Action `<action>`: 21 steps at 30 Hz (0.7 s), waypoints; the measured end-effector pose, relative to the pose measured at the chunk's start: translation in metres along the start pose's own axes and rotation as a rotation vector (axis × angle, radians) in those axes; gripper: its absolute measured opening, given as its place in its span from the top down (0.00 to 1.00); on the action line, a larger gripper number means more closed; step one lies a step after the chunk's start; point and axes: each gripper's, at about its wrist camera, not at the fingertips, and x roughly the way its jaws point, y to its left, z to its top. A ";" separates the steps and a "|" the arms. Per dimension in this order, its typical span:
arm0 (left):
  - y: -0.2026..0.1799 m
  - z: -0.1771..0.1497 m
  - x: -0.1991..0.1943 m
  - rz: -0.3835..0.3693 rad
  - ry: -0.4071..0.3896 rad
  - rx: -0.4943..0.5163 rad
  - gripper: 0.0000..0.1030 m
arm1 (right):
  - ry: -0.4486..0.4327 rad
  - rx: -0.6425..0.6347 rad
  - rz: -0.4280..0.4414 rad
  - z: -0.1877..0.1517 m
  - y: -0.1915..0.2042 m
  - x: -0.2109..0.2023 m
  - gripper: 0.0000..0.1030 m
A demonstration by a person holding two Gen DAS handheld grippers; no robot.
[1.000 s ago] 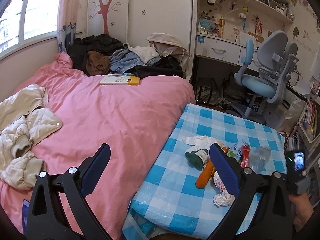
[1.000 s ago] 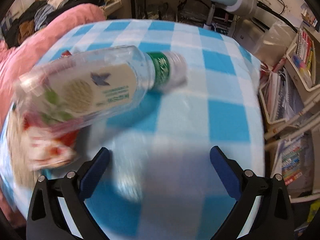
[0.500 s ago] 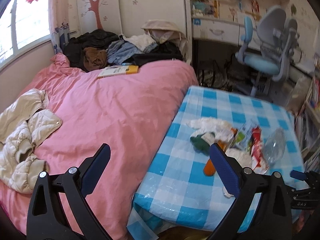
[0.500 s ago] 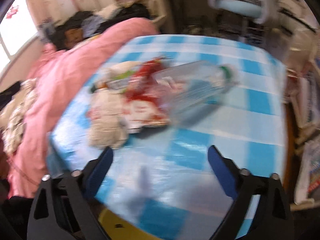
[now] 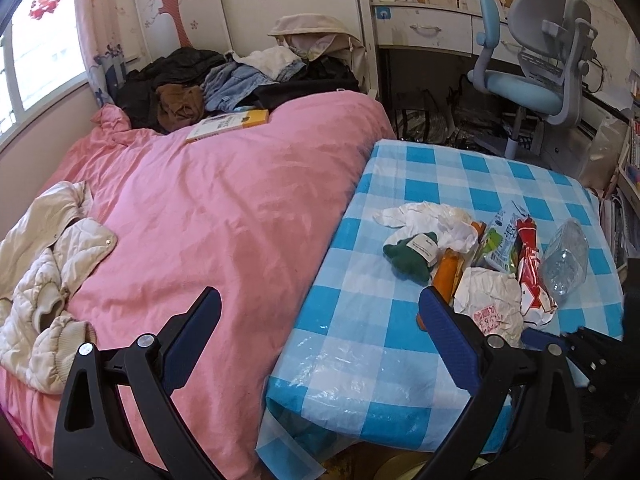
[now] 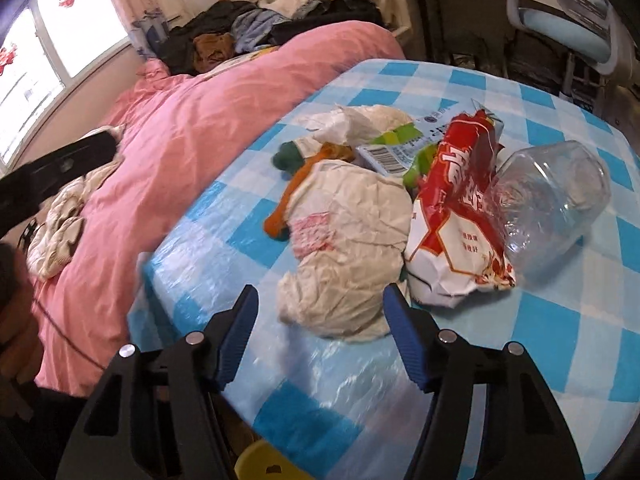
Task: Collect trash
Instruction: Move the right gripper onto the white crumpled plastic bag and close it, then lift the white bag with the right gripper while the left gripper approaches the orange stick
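My left gripper (image 5: 320, 344) hangs wide and empty over the seam between pink quilt (image 5: 224, 216) and blue-checked table cover (image 5: 360, 332), trash off beyond its right jaw. My right gripper (image 6: 320, 332): jaws closing, nothing pinched yet. Crumpled white paper bag with pink print (image 6: 344, 240) lies just ahead, between the jaw tips; light, soft, will crush, so I'd pinch its near bulge. Right of that jaw: red-and-white snack wrapper (image 6: 456, 216), crinkly, slippery. Furthest right: crushed clear plastic bottle (image 6: 556, 200), light and springy, likely to roll.
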 end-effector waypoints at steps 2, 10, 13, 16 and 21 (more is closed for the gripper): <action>0.000 -0.001 0.002 0.001 0.006 0.002 0.07 | 0.009 0.011 -0.005 0.001 -0.002 0.007 0.43; -0.011 0.000 0.024 -0.052 0.042 0.015 0.07 | 0.004 0.015 0.006 -0.002 -0.015 -0.014 0.73; -0.021 -0.001 0.035 -0.085 0.058 0.025 0.07 | 0.004 0.024 0.012 -0.005 -0.022 -0.023 0.78; -0.035 -0.005 0.049 -0.121 0.077 0.032 0.07 | -0.007 0.037 0.038 -0.009 -0.029 -0.033 0.79; -0.058 -0.008 0.065 -0.122 0.071 0.092 0.07 | -0.018 0.054 0.080 -0.009 -0.031 -0.040 0.79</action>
